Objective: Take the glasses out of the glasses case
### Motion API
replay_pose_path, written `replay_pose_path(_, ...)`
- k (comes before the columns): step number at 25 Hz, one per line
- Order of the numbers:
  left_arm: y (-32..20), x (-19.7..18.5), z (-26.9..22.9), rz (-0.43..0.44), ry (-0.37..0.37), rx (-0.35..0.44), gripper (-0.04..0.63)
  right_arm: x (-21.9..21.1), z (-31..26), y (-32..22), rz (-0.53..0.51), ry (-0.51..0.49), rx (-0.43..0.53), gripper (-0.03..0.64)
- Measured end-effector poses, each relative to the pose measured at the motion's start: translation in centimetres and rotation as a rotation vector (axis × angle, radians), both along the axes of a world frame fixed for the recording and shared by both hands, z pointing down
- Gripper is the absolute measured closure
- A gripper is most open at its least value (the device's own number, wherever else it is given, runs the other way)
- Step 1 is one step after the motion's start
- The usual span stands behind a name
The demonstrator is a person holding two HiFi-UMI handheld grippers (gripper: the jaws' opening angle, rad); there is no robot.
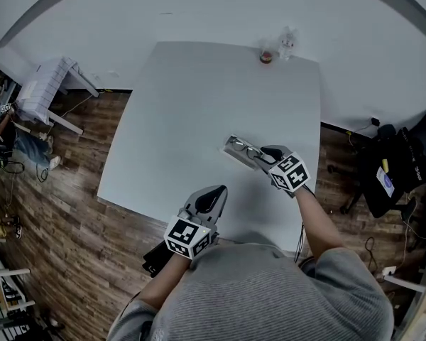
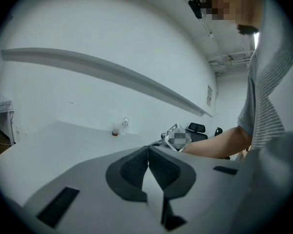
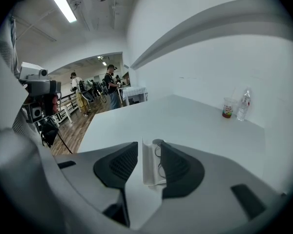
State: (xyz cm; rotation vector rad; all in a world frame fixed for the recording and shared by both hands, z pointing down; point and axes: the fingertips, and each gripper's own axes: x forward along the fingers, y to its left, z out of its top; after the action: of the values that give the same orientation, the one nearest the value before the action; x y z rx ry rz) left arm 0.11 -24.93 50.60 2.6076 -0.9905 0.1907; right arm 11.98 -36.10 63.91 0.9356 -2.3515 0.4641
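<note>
White glasses case (image 3: pixel 147 165) lies open on the table (image 1: pixel 199 105), thin wire glasses (image 3: pixel 159 161) inside; our right gripper (image 3: pixel 149 145) straddles its end, jaws spread, our left gripper (image 2: pixel 148 151) is pressed together, empty; we judge the frame light, fragile, best pinched gently at the bridge.

Left gripper (image 2: pixel 148 147) jaws closed, pad tips touching, nothing between; white table (image 2: pixel 63 135) beyond; cup (image 2: pixel 115 130) and bottle (image 2: pixel 124 126) side by side at far edge; right gripper (image 2: pixel 175 138) just past the jaws; forearm (image 2: pixel 215 145) enters from right.
</note>
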Motion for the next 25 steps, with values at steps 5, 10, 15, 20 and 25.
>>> replay_pose_path(5, -0.9, 0.3, 0.1, -0.008, -0.003, -0.006, 0.583, -0.3, 0.1, -1.0, -0.016, -0.005, -0.005, 0.466)
replay_pose_path(10, -1.2, 0.4, 0.2, -0.015, -0.007, -0.011, 0.583, -0.4, 0.7, -1.4, -0.028, -0.004, -0.017, 0.466)
replay_pose_path(15, -1.1, 0.4, 0.6, -0.026, -0.018, -0.022, 0.583, 0.2, 3.0, -2.0, -0.033, 0.020, -0.048, 0.466)
replay_pose_path(20, -1.1, 0.3, 1.3, -0.043, -0.036, -0.043, 0.583, 0.9, 5.7, -2.9, -0.030, 0.046, -0.093, 0.466)
replay_pose_path(25, -1.4, 0.3, 1.6, -0.055, -0.049, -0.053, 0.583, 0.9, 6.7, -3.7, -0.051, 0.053, -0.105, 0.466)
